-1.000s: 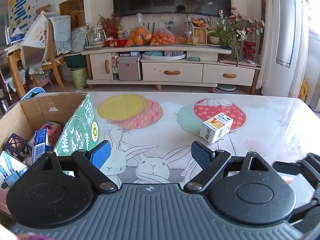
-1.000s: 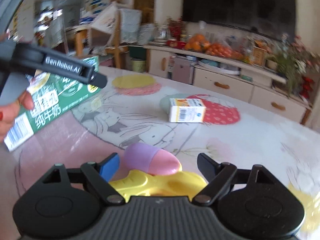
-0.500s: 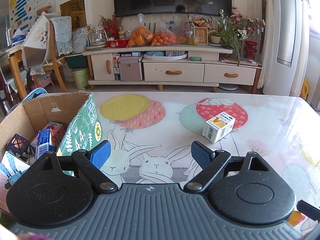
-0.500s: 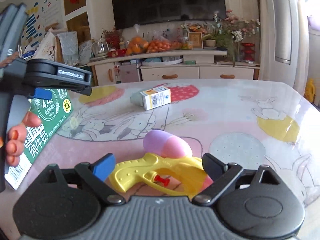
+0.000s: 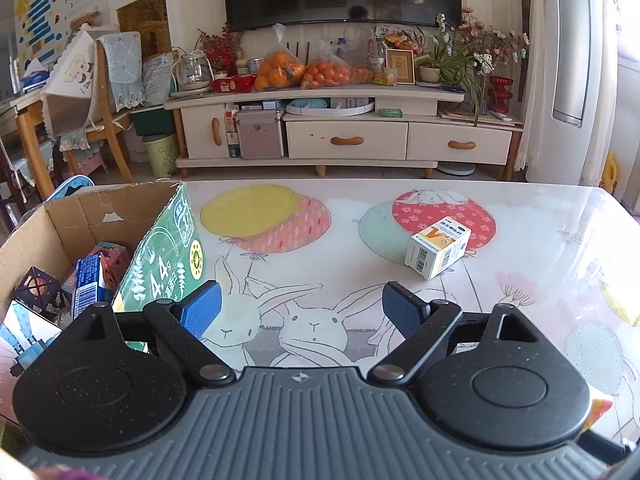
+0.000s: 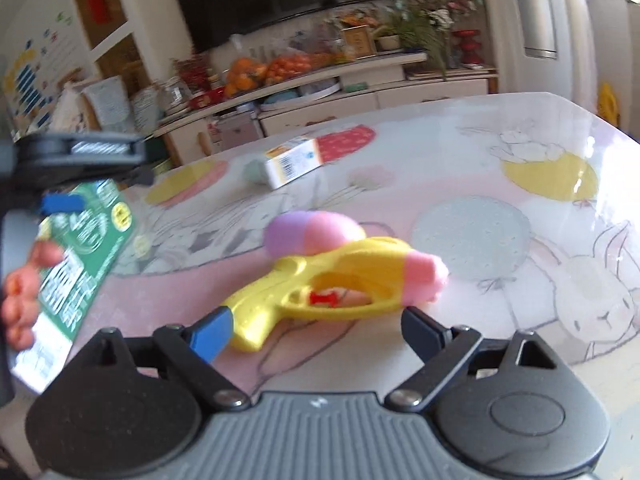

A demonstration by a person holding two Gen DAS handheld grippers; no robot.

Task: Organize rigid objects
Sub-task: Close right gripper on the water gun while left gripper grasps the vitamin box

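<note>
My left gripper (image 5: 300, 306) hangs tilted downward, jaws spread wide and empty. My right gripper (image 6: 316, 330) has just been opening, nothing gripped.

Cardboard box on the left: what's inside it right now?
The cardboard box holds a blue carton, a dark patterned cube, a pink package and a pale printed pack. The left tool's body hides the near part; the floor is covered.

Yellow-pink toy gun (image 6: 340, 280); green carton (image 5: 168, 264).
</note>
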